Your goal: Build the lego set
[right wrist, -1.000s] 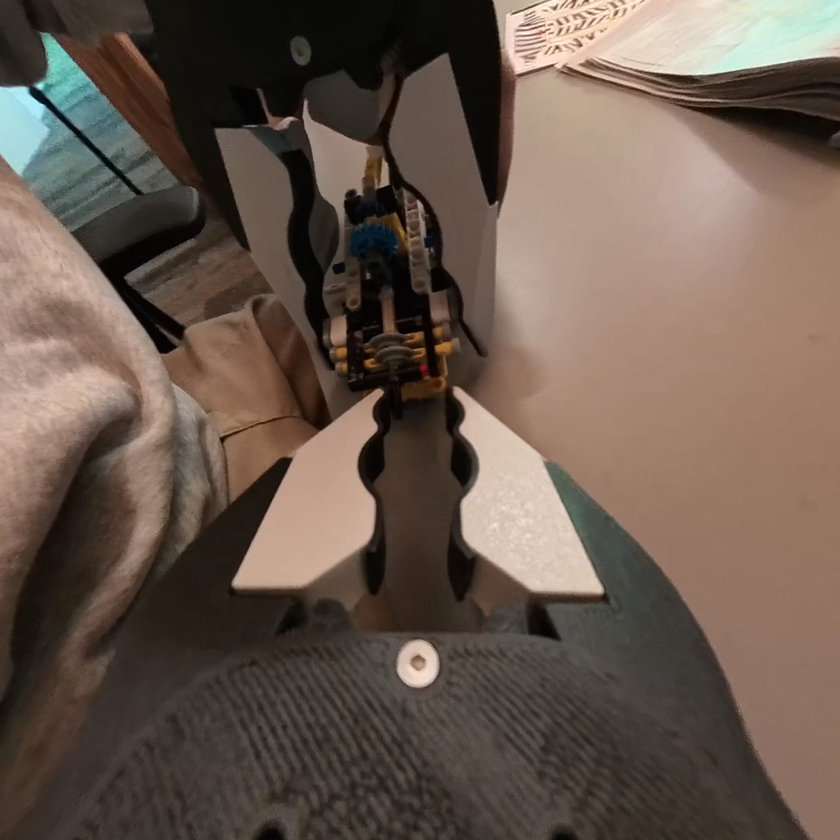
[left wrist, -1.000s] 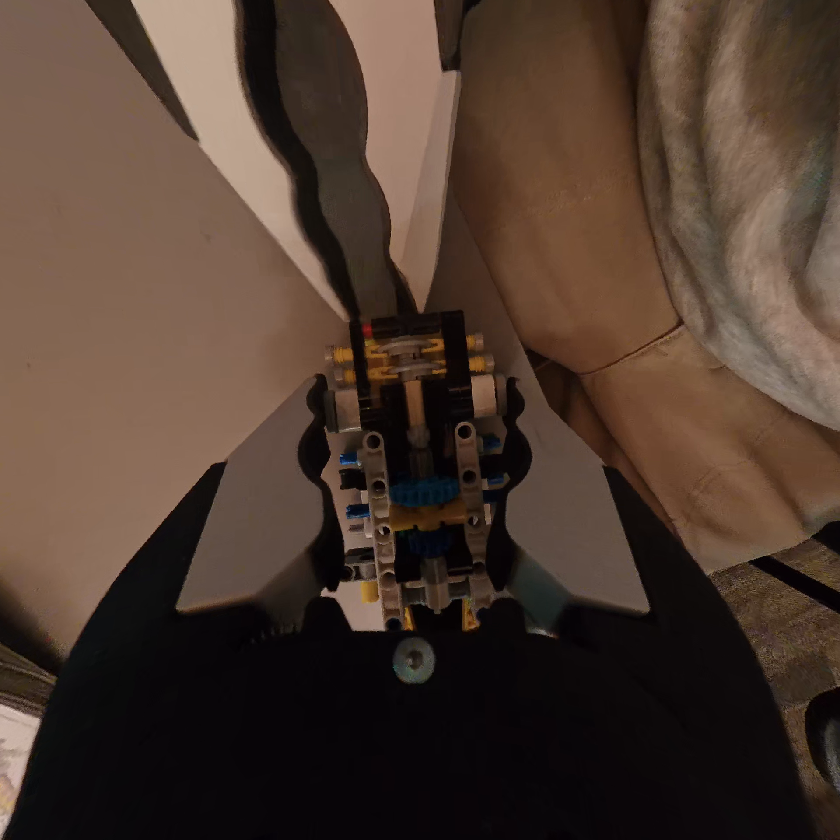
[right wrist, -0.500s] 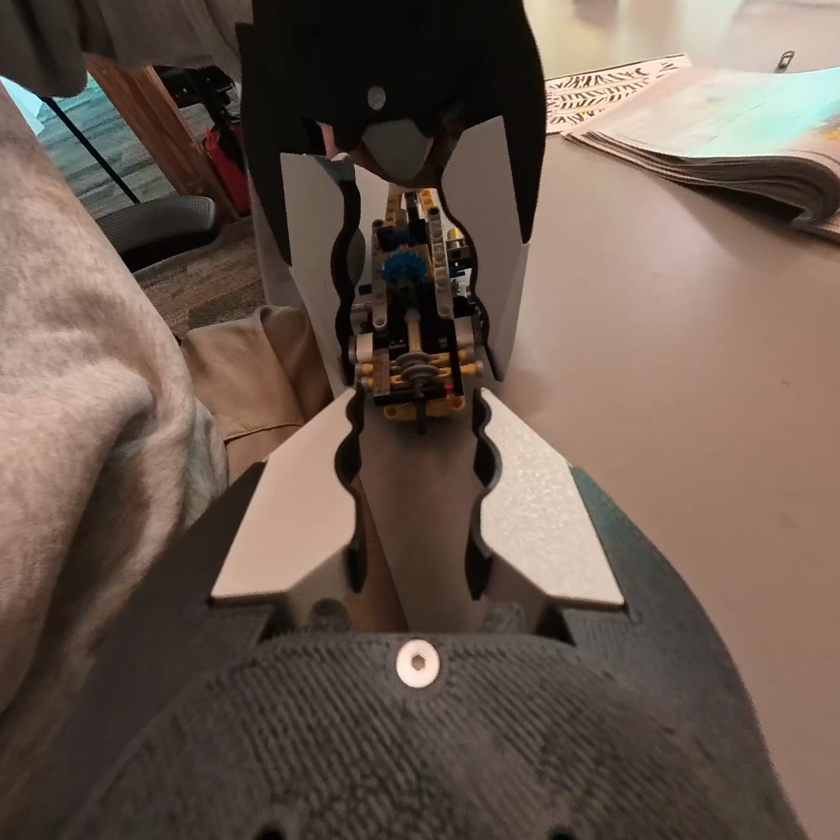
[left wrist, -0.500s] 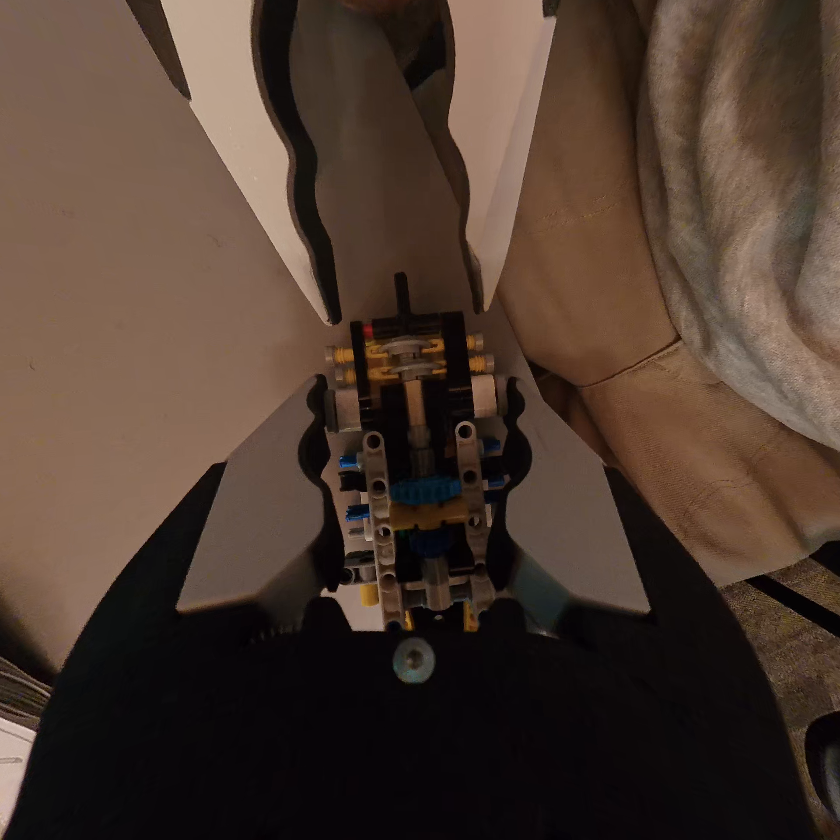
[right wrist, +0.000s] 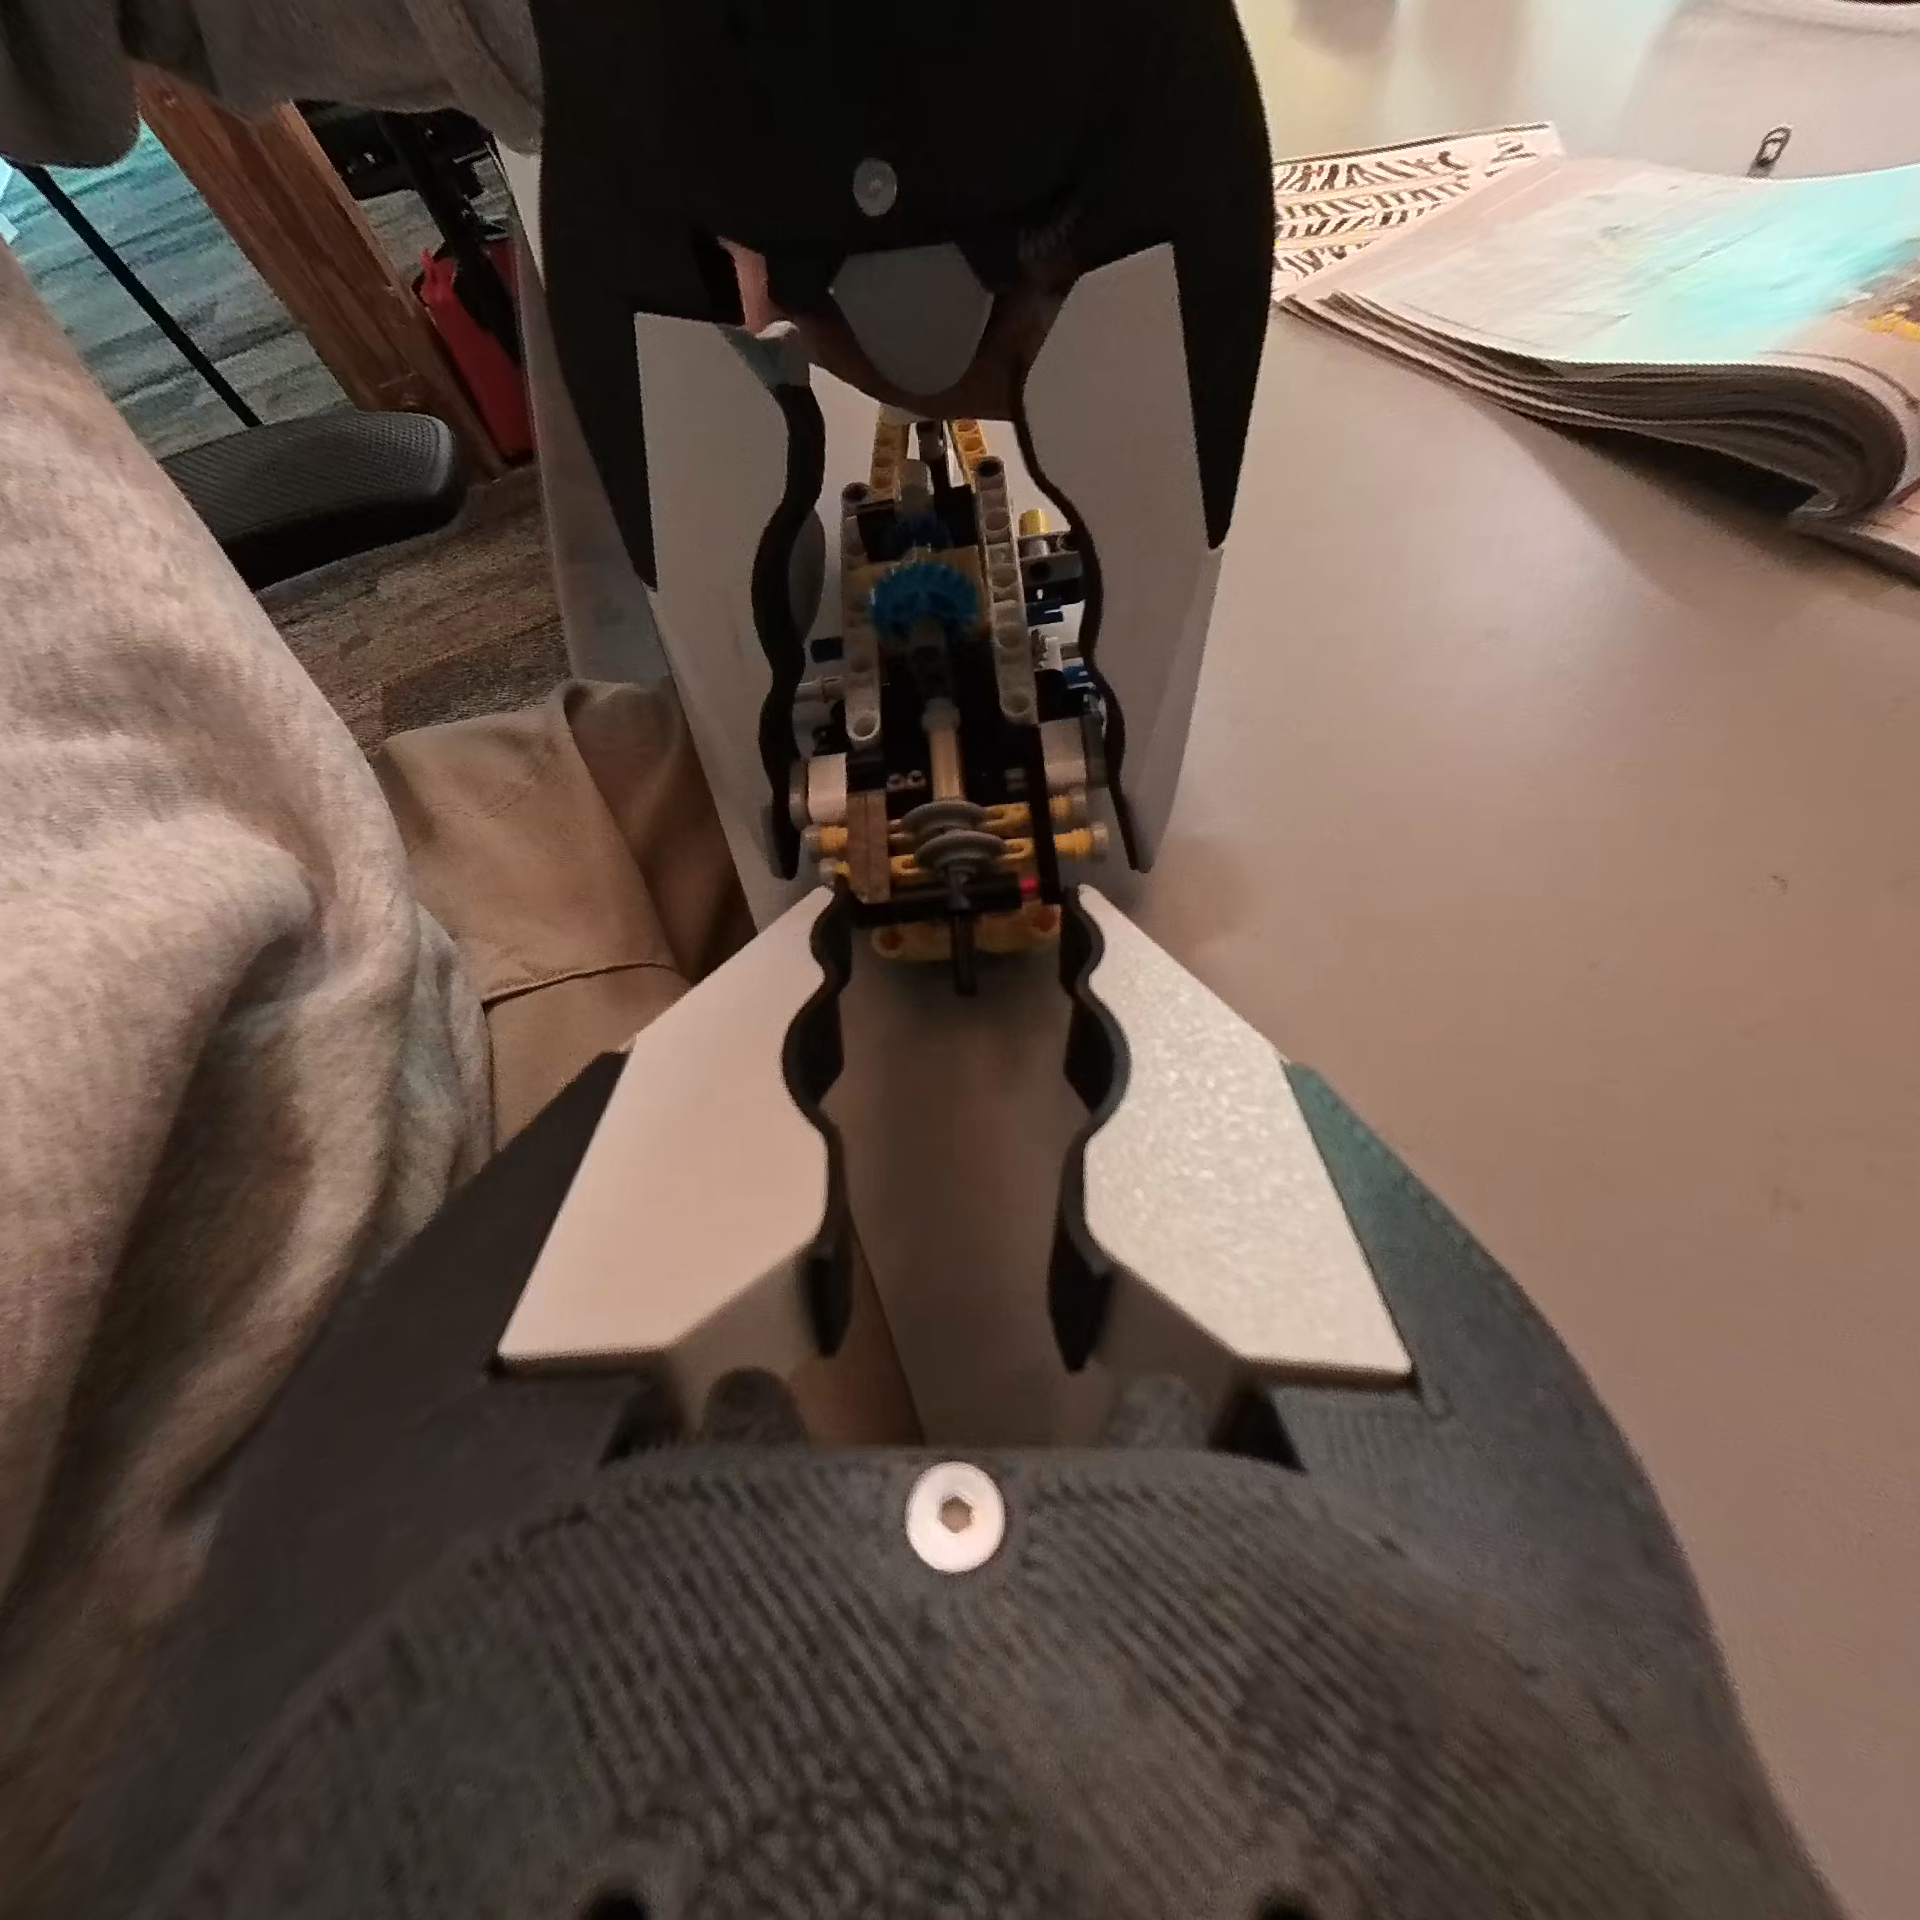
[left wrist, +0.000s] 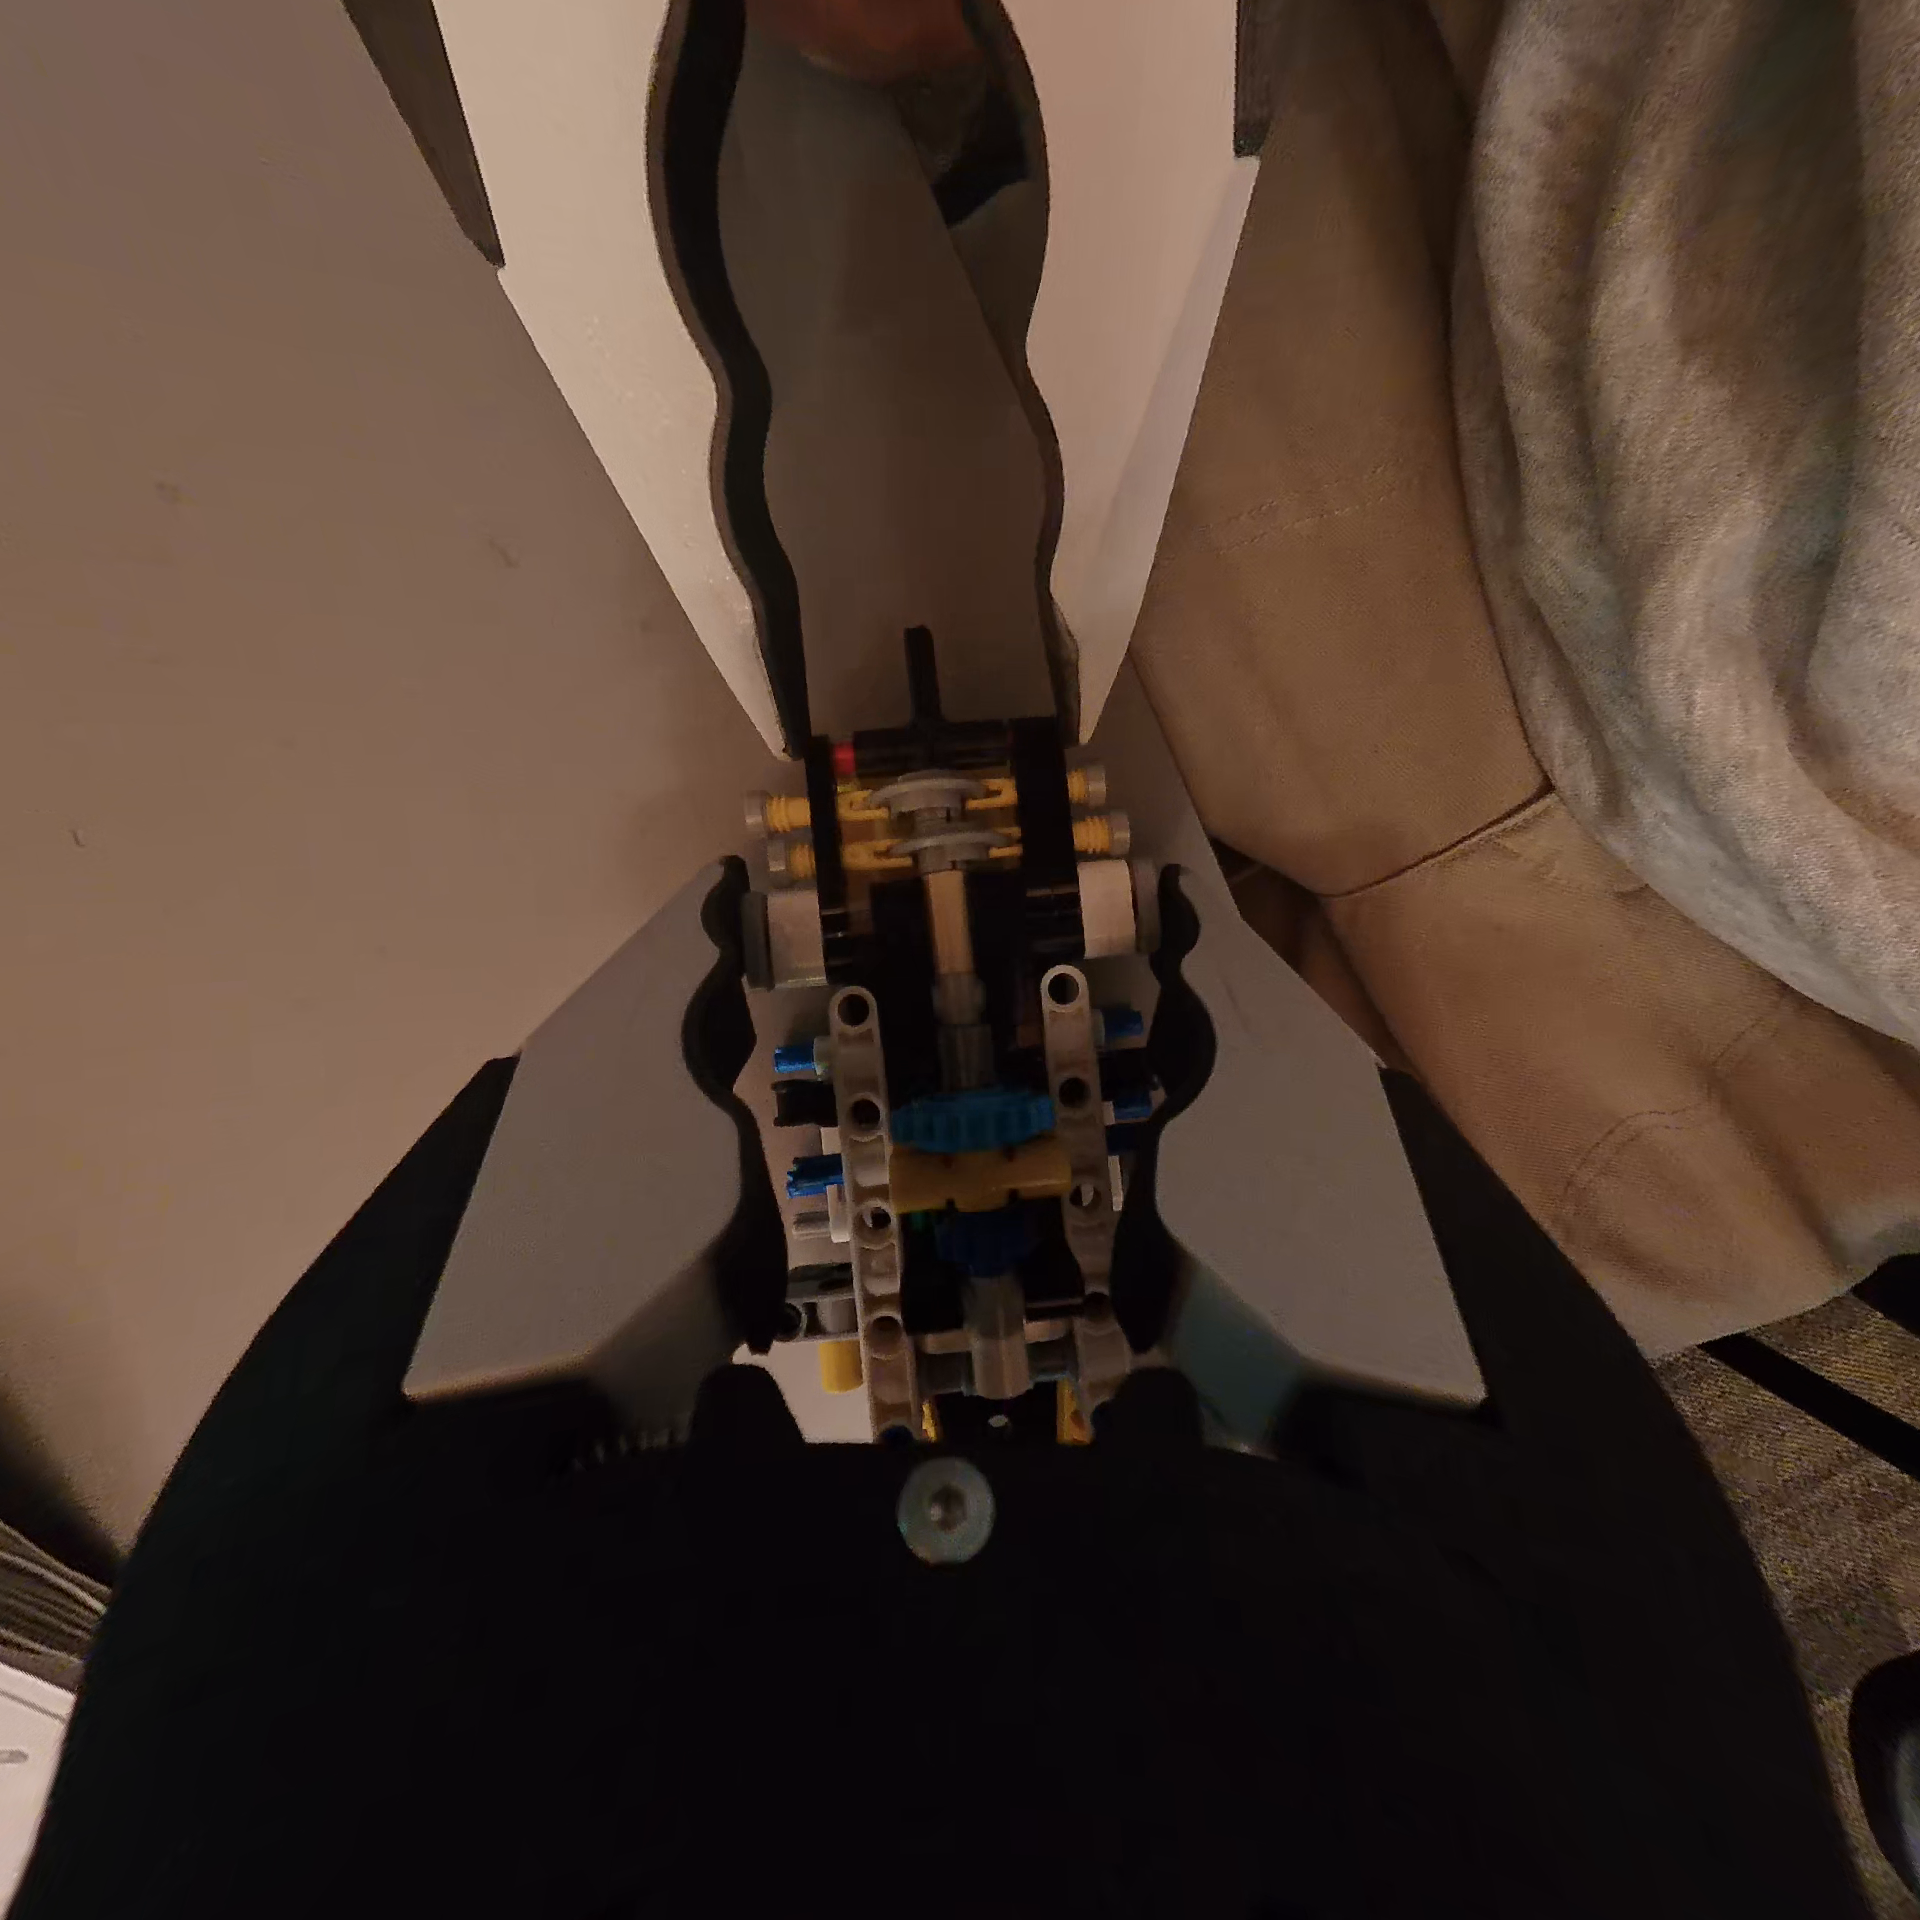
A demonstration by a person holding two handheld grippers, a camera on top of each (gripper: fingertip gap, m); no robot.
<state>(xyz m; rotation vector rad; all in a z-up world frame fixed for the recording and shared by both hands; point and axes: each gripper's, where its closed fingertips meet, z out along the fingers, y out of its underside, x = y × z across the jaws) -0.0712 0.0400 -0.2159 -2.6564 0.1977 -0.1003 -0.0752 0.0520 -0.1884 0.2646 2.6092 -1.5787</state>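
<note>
A lego assembly (left wrist: 956,1039) of black, yellow and grey beams with blue gears sits clamped lengthwise between the fingers of my left gripper (left wrist: 951,883), held above the table edge. A short black axle (left wrist: 920,675) sticks out of its far end. My right gripper (right wrist: 956,909) faces the left one, open and empty. Its fingertips flank that end of the assembly (right wrist: 940,748), and the axle (right wrist: 964,956) lies free in the gap between them. In the left wrist view the right gripper (left wrist: 935,727) comes in from the top.
The beige table (right wrist: 1507,831) lies to one side, with an open instruction booklet (right wrist: 1610,270) at its far end. A person's grey sweater (right wrist: 156,831) and tan trousers (left wrist: 1351,623) are close on the other side. A chair seat (right wrist: 312,488) stands behind. My two grippers' fingertips are within a few centimetres of each other.
My right gripper, nearly closed at the black axle a second ago, has opened wide. The axle stays in the assembly's end. My left gripper holds the assembly as before.
</note>
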